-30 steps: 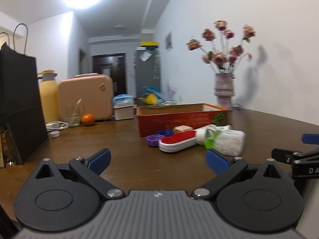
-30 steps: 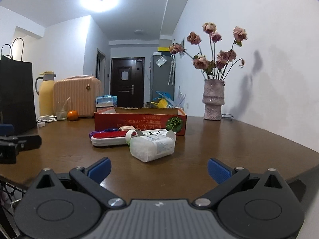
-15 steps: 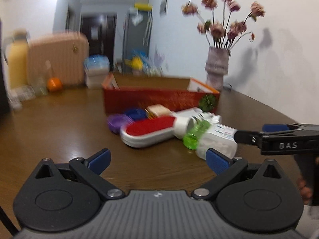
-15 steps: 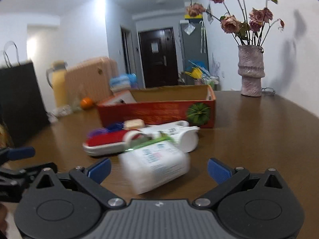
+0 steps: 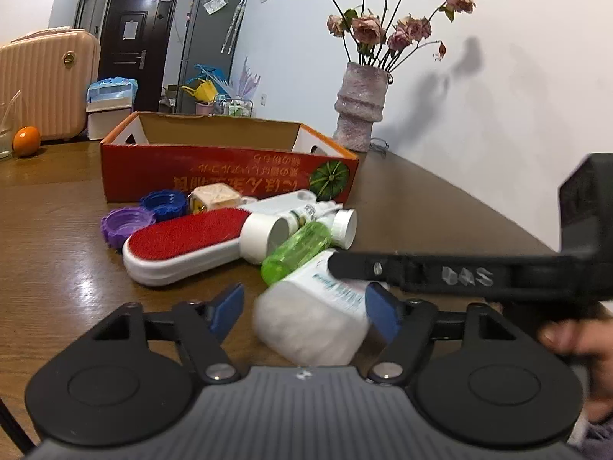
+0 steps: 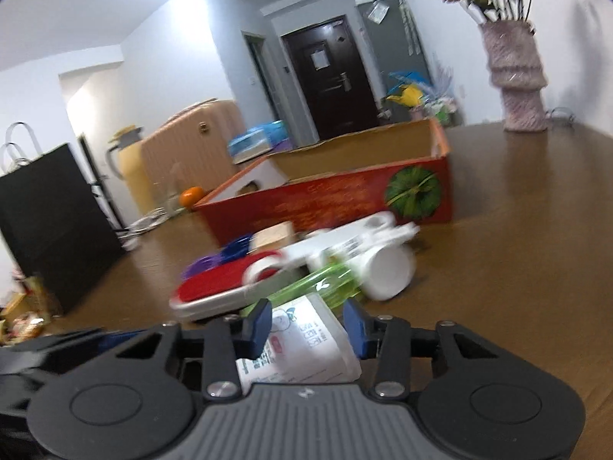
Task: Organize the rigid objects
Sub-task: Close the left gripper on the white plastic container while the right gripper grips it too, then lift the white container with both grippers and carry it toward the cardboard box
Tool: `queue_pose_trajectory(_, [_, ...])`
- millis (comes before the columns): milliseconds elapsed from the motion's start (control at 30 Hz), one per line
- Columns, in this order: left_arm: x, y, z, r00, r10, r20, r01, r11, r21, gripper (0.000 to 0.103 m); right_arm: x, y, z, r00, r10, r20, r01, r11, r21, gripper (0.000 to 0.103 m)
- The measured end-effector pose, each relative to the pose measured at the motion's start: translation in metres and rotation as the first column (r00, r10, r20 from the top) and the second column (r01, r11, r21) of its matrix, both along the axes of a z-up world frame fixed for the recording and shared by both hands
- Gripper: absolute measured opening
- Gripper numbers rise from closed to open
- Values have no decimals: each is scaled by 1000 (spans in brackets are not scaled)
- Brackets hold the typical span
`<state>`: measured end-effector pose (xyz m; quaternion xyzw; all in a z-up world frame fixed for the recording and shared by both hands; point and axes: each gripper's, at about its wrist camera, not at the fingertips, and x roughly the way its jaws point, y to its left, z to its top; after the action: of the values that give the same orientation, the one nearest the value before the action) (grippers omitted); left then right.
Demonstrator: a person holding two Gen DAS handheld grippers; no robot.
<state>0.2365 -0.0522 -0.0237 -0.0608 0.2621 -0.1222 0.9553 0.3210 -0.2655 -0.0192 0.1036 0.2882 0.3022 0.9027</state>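
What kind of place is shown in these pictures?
Most likely a home, perhaps a flat's dining area: a wooden table with a vase of dried roses, a pink suitcase and a dark entrance door behind.

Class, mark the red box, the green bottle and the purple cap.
red box (image 5: 230, 176), left wrist view, front wall.
green bottle (image 5: 295, 251), left wrist view, middle of body.
purple cap (image 5: 124, 224), left wrist view, top face.

A red box with a green pumpkin print, a red-faced white brush, a green bottle.
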Motion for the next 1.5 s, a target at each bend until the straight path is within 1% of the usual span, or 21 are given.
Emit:
queue_pose_trajectory(33, [-4, 5, -2, 1000, -10, -4, 10, 1000, -5, 69, -8, 4, -1, 1000, 22, -15, -21, 1000, 17, 35])
queue_pose_trajectory(100, [-17, 19, -4, 1000, -23, -7, 23, 999, -23, 61, -26, 11, -3, 1000, 8, -29, -7, 999, 39, 35])
queue_pose_trajectory(167, [-31, 33, -4, 1000, -21, -9, 21, 1000, -14, 54, -38, 17, -2, 999, 15, -42, -13, 999, 49, 35])
queue_pose_trajectory(233, [-40, 46, -5, 1000, 4, -28, -4, 1000, 2, 48, -48, 22, -3, 997, 37, -72, -32, 997, 77, 35])
queue_pose_trajectory(267, [-44, 55, -6, 999, 17, -39, -18, 1000, -10, 46, -53, 24, -3, 995, 46, -87, -38, 995, 90, 35])
queue_pose_trajectory(400, [-48, 83, 0, 998, 55, -33, -58, 994, -89, 46, -68, 49, -5, 993, 90, -81, -84, 994, 75, 35])
queue_pose_trajectory(533, [-40, 93, 10, 998, 56, 26, -53, 994, -101, 46, -66, 52, -3, 997, 20, -72, -14, 997, 79, 36])
queue_pose_trajectory(600, [-27, 93, 10, 999, 42, 1, -42, 990, -138, 46, -61, 49, -5, 998, 3, -69, 3, 996, 89, 37])
queue_pose_trajectory(633, [-21, 92, 8, 1000, 28, -13, -30, 986, -163, 43, -59, 47, -6, 997, -13, -71, 20, 995, 98, 38])
queue_pose_trajectory(667, [-16, 91, 5, 999, 12, -39, -19, 981, -194, 33, -56, 44, -8, 996, -38, -77, 46, 993, 109, 38])
queue_pose_trajectory(700, [-12, 90, 2, 998, -2, -65, -12, 976, -217, 28, -54, 42, -8, 995, -60, -80, 69, 991, 111, 36])
queue_pose_trajectory(767, [-9, 89, -3, 997, -5, -75, -15, 965, -261, 26, -52, 37, -7, 992, -104, -77, 112, 988, 102, 30])
queue_pose_trajectory(933, [-8, 90, -8, 997, -16, -81, -9, 951, -309, 30, -53, 39, -5, 991, -110, -70, 116, 989, 86, 30])
queue_pose_trajectory(1000, [-3, 94, -12, 995, -15, -103, -20, 943, -331, 43, -51, 39, -6, 991, -108, -80, 116, 988, 101, 30])
queue_pose_trajectory(1067, [2, 97, -16, 993, -33, -112, -8, 937, -348, 46, -49, 39, -8, 990, -102, -92, 113, 987, 117, 30])
queue_pose_trajectory(1133, [3, 99, -17, 993, -45, -112, 0, 928, -374, 38, -49, 40, -8, 990, -100, -96, 111, 986, 123, 33])
queue_pose_trajectory(1167, [1, 99, -16, 994, -30, -108, -13, 927, -374, 32, -50, 41, -9, 990, -102, -97, 113, 986, 122, 33])
queue_pose_trajectory(1267, [-9, 93, -10, 997, -19, -71, -5, 943, -332, 22, -52, 43, -8, 989, -103, -109, 116, 985, 128, 32])
queue_pose_trajectory(1333, [-22, 88, -6, 999, -34, -28, 23, 951, -310, 21, -58, 43, -5, 988, -120, -99, 132, 984, 122, 32])
queue_pose_trajectory(1400, [-36, 84, -3, 1000, -24, -1, 22, 954, -299, 21, -65, 42, -1, 989, -133, -68, 140, 984, 113, 30])
queue_pose_trajectory(1500, [-52, 81, 2, 1000, -10, 21, 16, 948, -318, 21, -77, 39, 7, 992, -125, -30, 128, 984, 123, 28])
